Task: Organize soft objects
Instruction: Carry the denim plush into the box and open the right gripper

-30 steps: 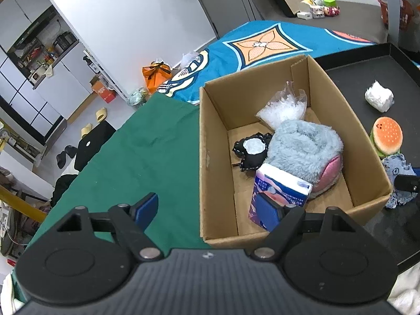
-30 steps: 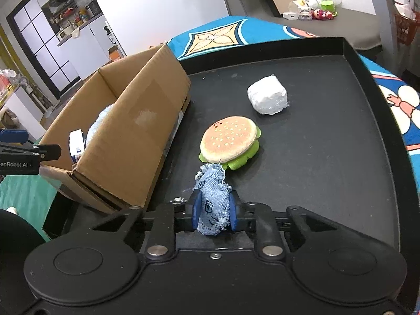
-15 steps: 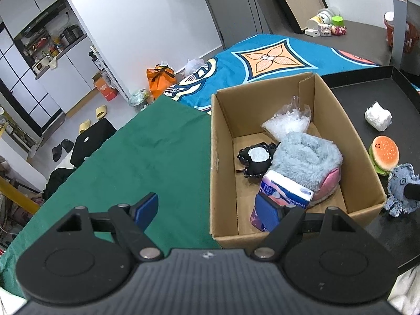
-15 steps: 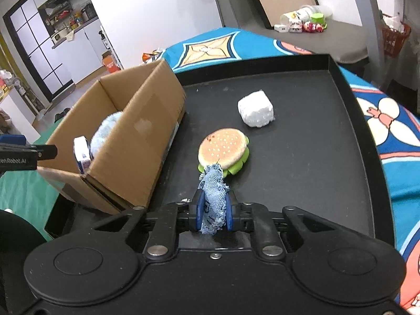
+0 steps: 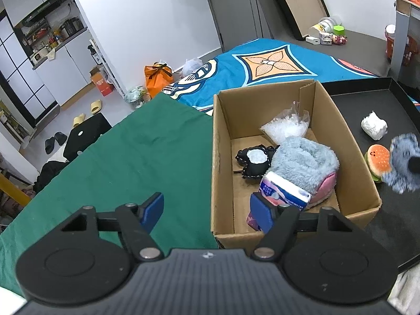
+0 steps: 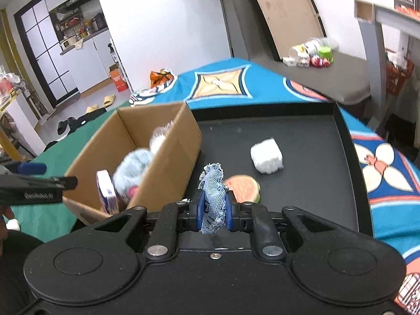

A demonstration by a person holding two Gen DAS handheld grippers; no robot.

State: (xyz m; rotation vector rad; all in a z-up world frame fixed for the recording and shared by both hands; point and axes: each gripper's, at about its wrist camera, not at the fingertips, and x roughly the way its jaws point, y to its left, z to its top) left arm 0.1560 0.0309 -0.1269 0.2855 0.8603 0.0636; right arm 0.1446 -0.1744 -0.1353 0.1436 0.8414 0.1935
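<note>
Right wrist view: the right gripper (image 6: 214,214) pinches a frayed denim toy (image 6: 214,197) between its blue pads, held above the black tray (image 6: 341,126) just beside the cardboard box (image 6: 168,181). The carry-to-box step appears to be in hand; next, the toy likely needs to clear the box wall and be released inside, beside the fluffy blue slipper (image 5: 305,161). The left gripper (image 5: 206,211), jaws closing with nothing between them, hovers at the box's near corner. A burger plush (image 6: 242,187) and white bundle (image 6: 266,156) wait on the tray.
</note>
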